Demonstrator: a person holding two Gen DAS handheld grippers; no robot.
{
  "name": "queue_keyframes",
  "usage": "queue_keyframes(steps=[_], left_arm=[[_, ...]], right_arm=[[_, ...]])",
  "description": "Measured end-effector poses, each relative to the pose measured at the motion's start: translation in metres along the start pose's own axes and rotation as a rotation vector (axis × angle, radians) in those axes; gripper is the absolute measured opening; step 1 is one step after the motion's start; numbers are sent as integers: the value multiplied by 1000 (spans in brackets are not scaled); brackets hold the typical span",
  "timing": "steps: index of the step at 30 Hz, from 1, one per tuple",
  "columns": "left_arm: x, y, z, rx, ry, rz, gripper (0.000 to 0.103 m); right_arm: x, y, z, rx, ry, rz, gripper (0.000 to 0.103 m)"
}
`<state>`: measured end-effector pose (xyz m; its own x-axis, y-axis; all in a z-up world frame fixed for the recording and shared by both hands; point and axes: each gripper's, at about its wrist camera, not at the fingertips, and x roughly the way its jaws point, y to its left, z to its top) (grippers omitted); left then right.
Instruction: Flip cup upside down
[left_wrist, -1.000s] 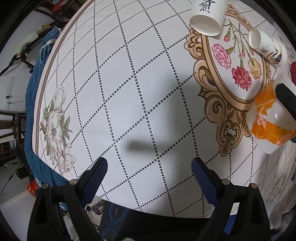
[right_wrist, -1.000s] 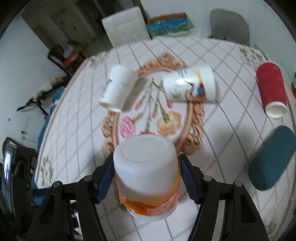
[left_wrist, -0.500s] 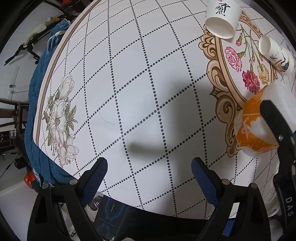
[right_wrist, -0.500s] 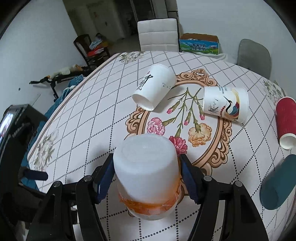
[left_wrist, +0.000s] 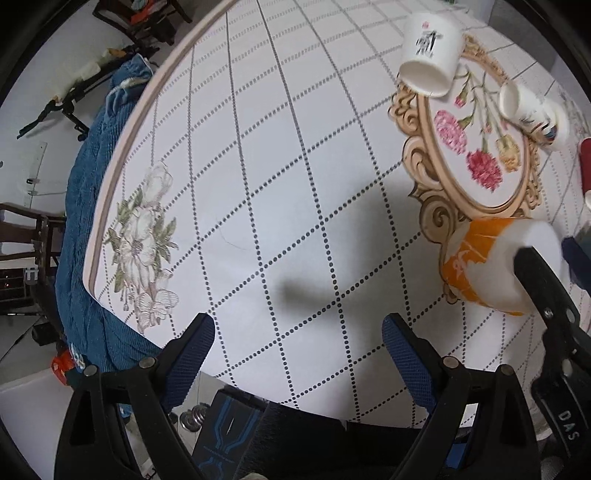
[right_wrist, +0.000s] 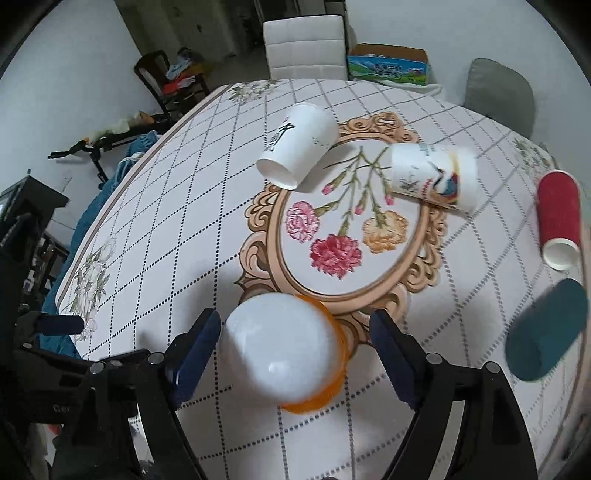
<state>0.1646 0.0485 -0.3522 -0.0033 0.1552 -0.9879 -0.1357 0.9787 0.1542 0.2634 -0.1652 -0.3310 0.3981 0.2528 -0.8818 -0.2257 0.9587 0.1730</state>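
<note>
Round tabletop (right_wrist: 177, 236), white cloth with a dotted diamond grid and an oval flower medallion at its centre; chairs and a cardboard box stand past the far edge.

I read the orange-and-white cup (right_wrist: 286, 354) as base up, mouth down, long axis roughly vertical with a slight tilt. It sits just off the near end of the medallion, toward the near edge of the tabletop. In the left wrist view the same cup (left_wrist: 491, 266) shows its orange band low and white base high. The rim is hidden under the body, so I cannot tell if it rests flat on the cloth.

Right tongs (right_wrist: 293, 345): fingers spread, a visible gap on each side of the cup, not gripping. Left tongs (left_wrist: 299, 343): wide apart, holding nothing, above bare cloth near the near-left edge.

White cup with black calligraphy (right_wrist: 297, 147) lies on its side at the medallion's far-left rim. Crane-print cup (right_wrist: 432, 177) lies on its side at the far-right rim. Red cup (right_wrist: 557, 218) and teal cup (right_wrist: 543, 330) lie toward the right edge; the teal one is blurred.
</note>
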Motion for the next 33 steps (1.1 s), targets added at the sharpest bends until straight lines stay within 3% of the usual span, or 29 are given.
queue_keyframes(steps=[3,10,14,22,33], left_arm=[[-19,-2,-3,18,-57,6,93],[-73,-1,-16,79,-232,-8,95],[-99,4,-28,115,-303,-34,100],[-140,25,-60,168,-402,-84,101],[-227,46,-139,236,-562,-138,101]], right_arm=[[-29,-2,-1,21,-15,-49,95],[-101,-3,-22,83,-74,-267,100],[-129,1,-37,133,-97,-341,100],[-182,29,-64,222,-132,-363,100],[-310,88,-111,236,-250,-378,100]])
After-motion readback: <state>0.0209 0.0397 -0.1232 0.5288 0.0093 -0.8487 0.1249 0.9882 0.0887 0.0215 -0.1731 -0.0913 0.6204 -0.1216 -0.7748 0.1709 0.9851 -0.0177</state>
